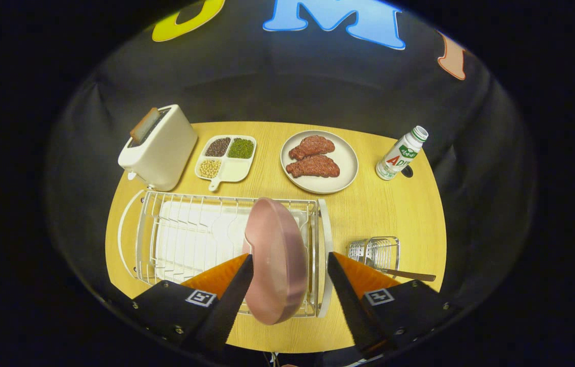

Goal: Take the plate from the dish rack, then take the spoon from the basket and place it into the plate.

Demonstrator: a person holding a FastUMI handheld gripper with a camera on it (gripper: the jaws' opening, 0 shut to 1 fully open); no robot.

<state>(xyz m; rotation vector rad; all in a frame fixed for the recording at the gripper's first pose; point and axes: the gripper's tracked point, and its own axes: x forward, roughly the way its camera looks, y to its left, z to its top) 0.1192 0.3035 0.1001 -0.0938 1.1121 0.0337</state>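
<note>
Gripper view, from the left: a white toaster [157, 149] holds a slice of bread [144, 124]; a divided tray [226, 158] carries dark, green and pale beans; a white wire dish rack [185, 239] holds the pink plate [276, 260], standing on edge at its right end. The gripper [291, 267] is open, the plate between its fingers, contact unclear. Beyond, a grey plate [319, 161] bears two meat pieces. A small wire basket [375, 253] holds the spoon [404, 274]; a bottle [400, 153] stands behind.

The spoon's [403, 274] bowl was hidden inside the basket [375, 252]; part of the dish rack [185, 234] was covered by the plate [276, 260] and gripper [290, 265] fingers.
</note>
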